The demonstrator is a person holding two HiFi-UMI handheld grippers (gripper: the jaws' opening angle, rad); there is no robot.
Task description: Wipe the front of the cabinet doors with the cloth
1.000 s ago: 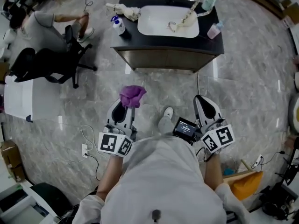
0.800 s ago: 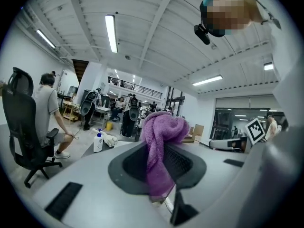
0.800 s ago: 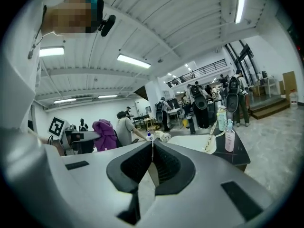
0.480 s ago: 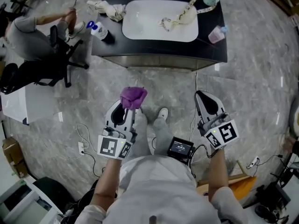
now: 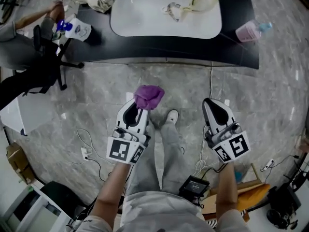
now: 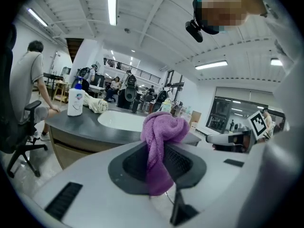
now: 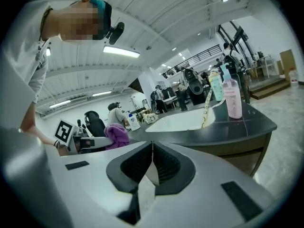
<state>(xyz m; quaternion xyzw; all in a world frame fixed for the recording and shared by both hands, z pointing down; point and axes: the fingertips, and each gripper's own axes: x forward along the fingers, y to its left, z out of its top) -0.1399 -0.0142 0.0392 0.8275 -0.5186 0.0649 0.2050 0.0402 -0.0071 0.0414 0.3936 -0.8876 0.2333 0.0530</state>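
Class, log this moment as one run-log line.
left gripper: shut on crumpled purple cloth | right gripper: shut, empty | black-topped wooden sink cabinet: ahead, untouched

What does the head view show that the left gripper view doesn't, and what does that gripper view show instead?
Head view only: the person's shoe, the power strip and cables on the floor. Left gripper view only: the ceiling lights and people far back. Both: the purple cloth clamped in the left gripper, the white sink and the spray bottle.

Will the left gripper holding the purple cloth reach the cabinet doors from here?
Probably yes: only bare floor lies between the left gripper with the cloth and the cabinet doors; nothing blocks the way.
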